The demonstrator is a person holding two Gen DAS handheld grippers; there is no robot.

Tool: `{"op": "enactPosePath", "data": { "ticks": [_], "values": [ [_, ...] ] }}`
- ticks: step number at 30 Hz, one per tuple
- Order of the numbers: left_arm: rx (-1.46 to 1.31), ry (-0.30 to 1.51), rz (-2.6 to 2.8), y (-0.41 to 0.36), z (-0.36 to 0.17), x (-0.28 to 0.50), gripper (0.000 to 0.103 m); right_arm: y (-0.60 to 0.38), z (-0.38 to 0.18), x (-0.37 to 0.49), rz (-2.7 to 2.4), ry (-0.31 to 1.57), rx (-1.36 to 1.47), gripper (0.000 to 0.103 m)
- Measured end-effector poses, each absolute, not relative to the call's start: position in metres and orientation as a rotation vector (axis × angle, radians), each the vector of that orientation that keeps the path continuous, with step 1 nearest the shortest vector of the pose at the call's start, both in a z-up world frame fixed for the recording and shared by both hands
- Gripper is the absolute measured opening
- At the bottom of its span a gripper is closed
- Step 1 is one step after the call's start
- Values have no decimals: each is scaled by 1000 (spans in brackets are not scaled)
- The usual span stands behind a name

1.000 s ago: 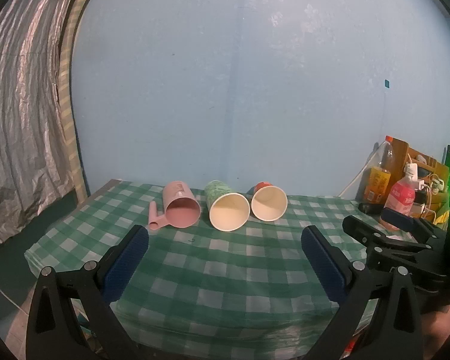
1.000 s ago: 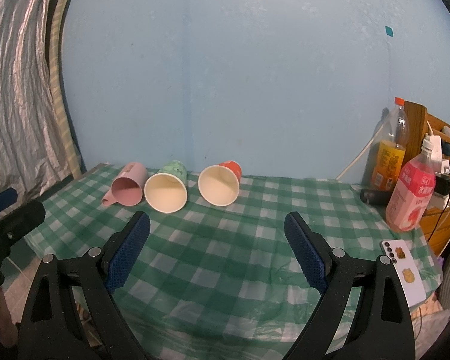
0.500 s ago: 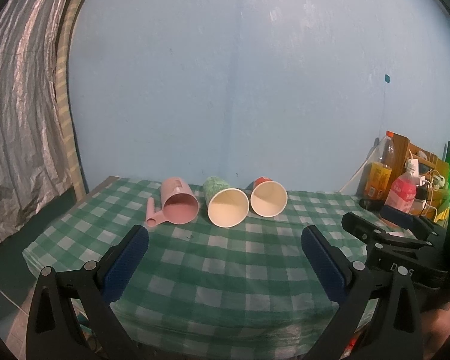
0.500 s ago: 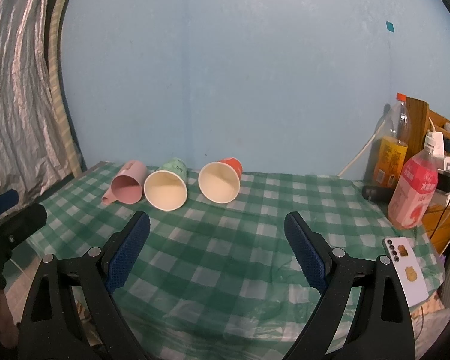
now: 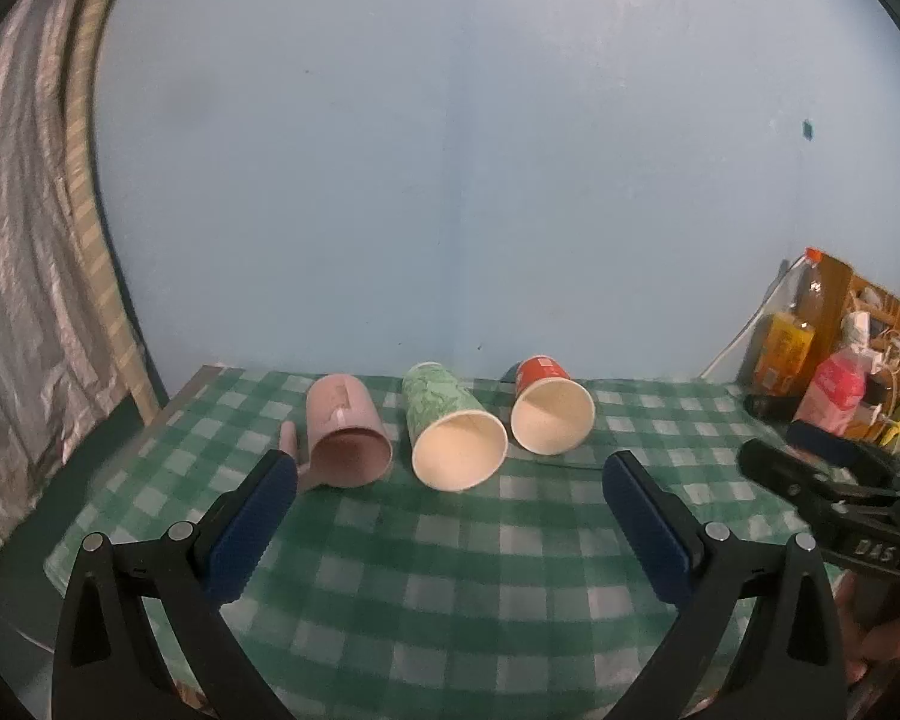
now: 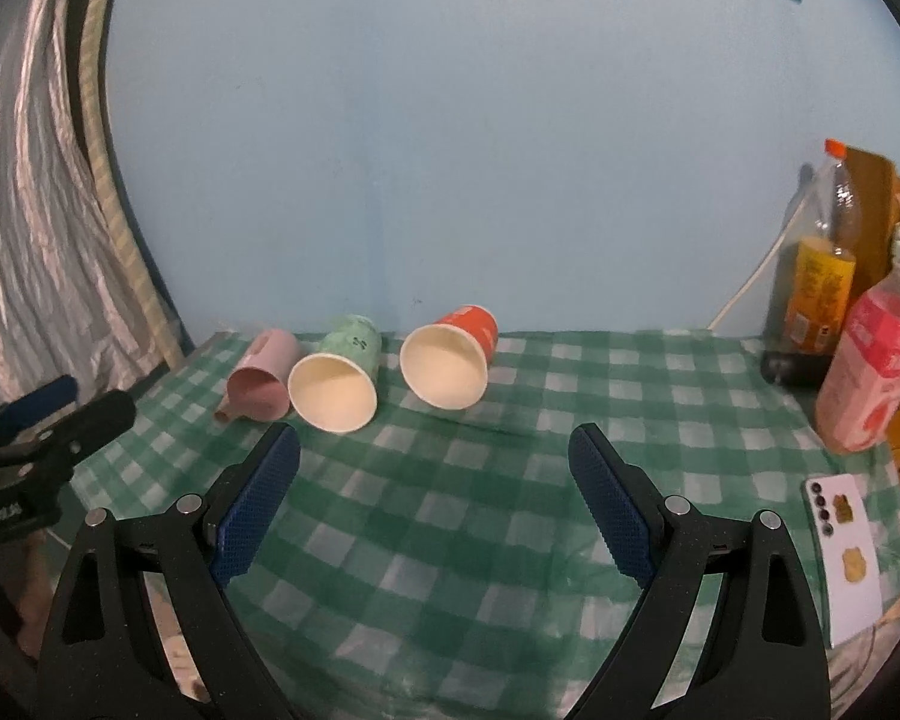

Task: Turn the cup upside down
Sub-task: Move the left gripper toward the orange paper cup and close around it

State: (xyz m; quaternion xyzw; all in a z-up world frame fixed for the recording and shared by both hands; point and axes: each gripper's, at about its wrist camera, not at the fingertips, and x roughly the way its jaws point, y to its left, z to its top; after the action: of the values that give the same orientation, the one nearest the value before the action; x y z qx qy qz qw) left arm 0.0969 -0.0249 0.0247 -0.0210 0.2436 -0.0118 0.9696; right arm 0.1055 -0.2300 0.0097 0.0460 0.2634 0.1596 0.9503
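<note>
Left wrist view: the left tongs (image 5: 450,489) stand wide apart, holding nothing, low over the near part of the table (image 5: 450,588) with its green-and-white checked cloth. Beyond them three cups lie on their sides in a row near the far edge, mouths facing the camera: a pink cup (image 5: 345,432) with a handle on the left, a green cup (image 5: 453,435) in the middle, and a red cup (image 5: 549,414) on the right. The pink and green cups lie just beside each other; the green rim sits close to the red rim. At the right edge of this view the right tongs (image 5: 822,468) appear from the side.

Right wrist view: the right tongs (image 6: 435,480) are also spread wide and grip nothing, apart from all the cups. The red cup (image 6: 450,360) lies nearest their centre line. On the far right stand an orange drink bottle (image 6: 819,294) and a pink bottle (image 6: 873,372), and a phone (image 6: 846,546) lies flat at the near right of the table.
</note>
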Motion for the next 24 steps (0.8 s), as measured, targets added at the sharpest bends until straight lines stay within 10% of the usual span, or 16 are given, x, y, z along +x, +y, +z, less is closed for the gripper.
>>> {"op": "enactPosePath", "data": {
  "ticks": [24],
  "values": [
    [-2,843,-82,-87,26,301,103,-265,38,285,367,883,301,90]
  ]
}}
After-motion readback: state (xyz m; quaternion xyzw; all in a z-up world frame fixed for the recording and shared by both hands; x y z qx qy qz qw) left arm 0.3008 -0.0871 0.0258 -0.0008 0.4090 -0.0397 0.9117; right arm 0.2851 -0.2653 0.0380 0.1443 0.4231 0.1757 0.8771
